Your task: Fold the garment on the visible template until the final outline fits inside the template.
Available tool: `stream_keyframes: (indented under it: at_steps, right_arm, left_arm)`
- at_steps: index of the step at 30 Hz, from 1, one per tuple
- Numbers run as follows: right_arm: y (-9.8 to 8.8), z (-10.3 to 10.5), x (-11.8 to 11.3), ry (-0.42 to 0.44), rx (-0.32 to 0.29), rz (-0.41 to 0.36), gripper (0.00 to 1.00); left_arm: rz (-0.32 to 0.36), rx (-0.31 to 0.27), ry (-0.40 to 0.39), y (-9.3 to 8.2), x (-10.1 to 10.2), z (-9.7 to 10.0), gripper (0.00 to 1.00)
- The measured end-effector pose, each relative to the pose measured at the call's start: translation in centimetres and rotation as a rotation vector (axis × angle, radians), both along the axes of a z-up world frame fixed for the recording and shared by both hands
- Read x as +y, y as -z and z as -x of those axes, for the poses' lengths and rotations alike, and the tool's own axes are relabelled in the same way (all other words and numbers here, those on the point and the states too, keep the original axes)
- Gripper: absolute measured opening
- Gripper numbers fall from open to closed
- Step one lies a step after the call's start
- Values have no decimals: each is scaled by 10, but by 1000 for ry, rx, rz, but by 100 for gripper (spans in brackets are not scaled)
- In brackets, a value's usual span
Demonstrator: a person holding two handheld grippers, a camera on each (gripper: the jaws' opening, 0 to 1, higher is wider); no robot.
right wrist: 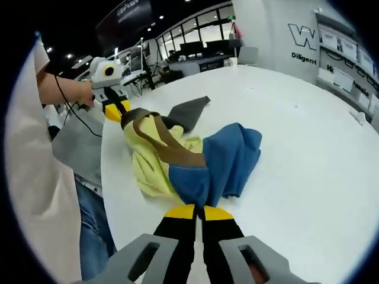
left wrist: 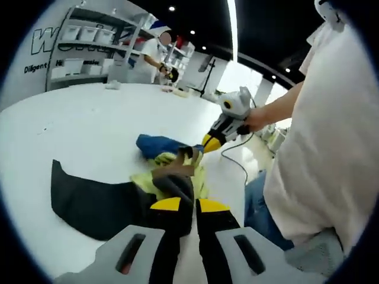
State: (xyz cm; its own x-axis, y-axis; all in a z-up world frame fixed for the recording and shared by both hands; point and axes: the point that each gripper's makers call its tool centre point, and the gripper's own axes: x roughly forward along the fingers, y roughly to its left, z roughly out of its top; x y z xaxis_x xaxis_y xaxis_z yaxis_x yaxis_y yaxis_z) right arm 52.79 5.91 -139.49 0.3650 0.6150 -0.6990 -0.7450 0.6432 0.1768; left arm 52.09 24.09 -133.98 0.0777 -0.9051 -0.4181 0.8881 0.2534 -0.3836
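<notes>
A crumpled garment of yellow, blue and brown cloth [left wrist: 172, 161] [right wrist: 222, 157] lies on the white table [left wrist: 89, 124] [right wrist: 308, 165]. Under and beside it spreads the dark template sheet [left wrist: 89, 198] [right wrist: 188, 112]. My left gripper [left wrist: 189, 204] is shut on the garment's brown and dark edge; in the right gripper view the left gripper [right wrist: 117, 110] pinches the brown band at the heap's far end. My right gripper [right wrist: 199, 212] is shut on the blue part; in the left gripper view the right gripper [left wrist: 204, 144] grips the far side of the heap.
The person in a white shirt [left wrist: 331, 136] and jeans [right wrist: 92, 219] stands at the table's rounded edge. A black cable [left wrist: 237, 163] hangs off the right gripper. Shelves with bins [left wrist: 89, 41] and another person [left wrist: 157, 56] stand beyond the table's far side.
</notes>
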Motion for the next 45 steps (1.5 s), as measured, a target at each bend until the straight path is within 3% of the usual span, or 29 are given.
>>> stream_keyframes:
  at_steps: [4, 12, 19, 22, 25, 28, 33, 37, 42, 45]
  right_arm:
    - [3, 2, -6, 17, 6, 8, 0]
    - [9, 7, -18, 44, 18, 25, 0]
    - [15, 8, -22, 59, 27, 32, 0]
    - [17, 9, -23, 63, 32, 36, 0]
    - [18, 9, -22, 67, 33, 32, 0]
    - [19, 10, -20, 65, 37, 33, 0]
    - [21, 9, -20, 64, 40, 33, 0]
    - [19, 8, -20, 71, 37, 29, 0]
    - [19, 7, -20, 69, 38, 25, 0]
    - [18, 6, -19, 64, 38, 26, 0]
  left_arm:
    - [-41, -6, 106, 6, -13, 18, 5]
    - [20, 7, 148, -8, -37, 25, 6]
    - [21, -9, 83, -5, -42, -1, 7]
    - [51, -7, 112, -16, -51, 2, 6]
    - [72, -18, 98, -23, -60, -7, 9]
    - [38, -25, 65, -13, -62, -23, 12]
    - [-76, 30, 127, 17, -60, -20, 14]
    - [-81, 78, 155, 20, -56, -11, 13]
    - [-98, 167, 184, 24, -40, 5, 10]
    - [-107, 190, 178, 28, -29, 10, 7]
